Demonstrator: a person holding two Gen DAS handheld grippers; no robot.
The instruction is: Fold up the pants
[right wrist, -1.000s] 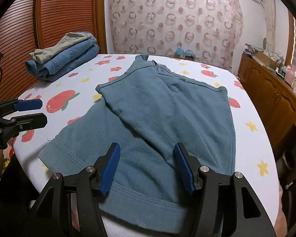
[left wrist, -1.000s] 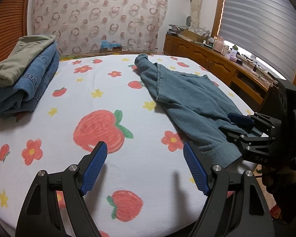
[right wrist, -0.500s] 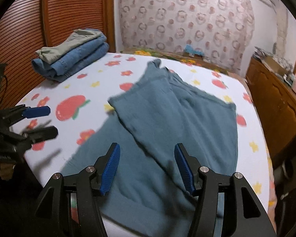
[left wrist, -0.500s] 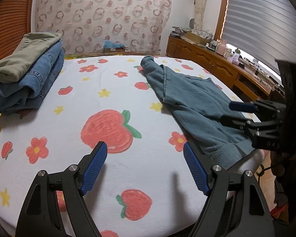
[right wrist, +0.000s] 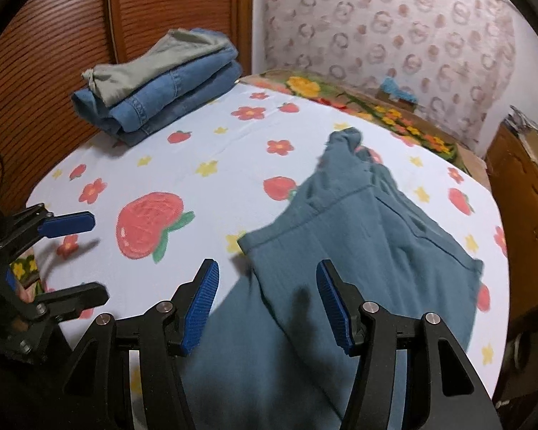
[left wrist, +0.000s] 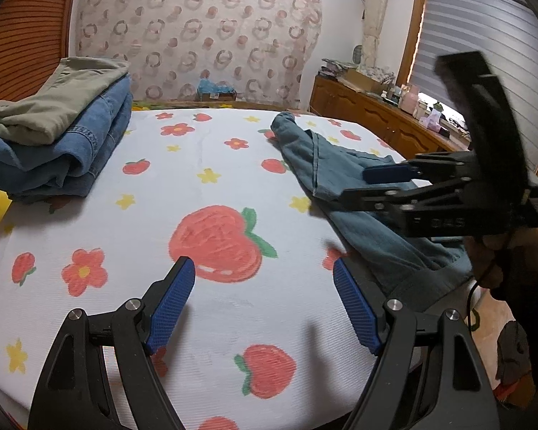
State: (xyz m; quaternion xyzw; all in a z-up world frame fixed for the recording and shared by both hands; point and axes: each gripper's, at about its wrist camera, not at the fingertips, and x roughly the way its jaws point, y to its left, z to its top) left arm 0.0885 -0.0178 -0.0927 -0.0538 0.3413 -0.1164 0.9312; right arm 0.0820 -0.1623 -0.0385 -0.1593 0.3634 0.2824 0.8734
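The pants (right wrist: 358, 251) lie on the bed (left wrist: 211, 165) with one leg over the other; further folds seem left. Both the left gripper (left wrist: 263, 306) and right gripper (right wrist: 267, 308) hang released, empty, near the pants' hem.

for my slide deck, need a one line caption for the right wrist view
Open right gripper above loosely folded teal knit pants on a strawberry-print bedsheet.

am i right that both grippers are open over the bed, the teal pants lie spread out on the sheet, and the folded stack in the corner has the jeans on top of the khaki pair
Not quite: the stack is the other way round. In the right wrist view the khaki pair lies on top of the jeans. The rest holds: the left gripper and right gripper are both open and empty, and the teal pants lie spread on the sheet.
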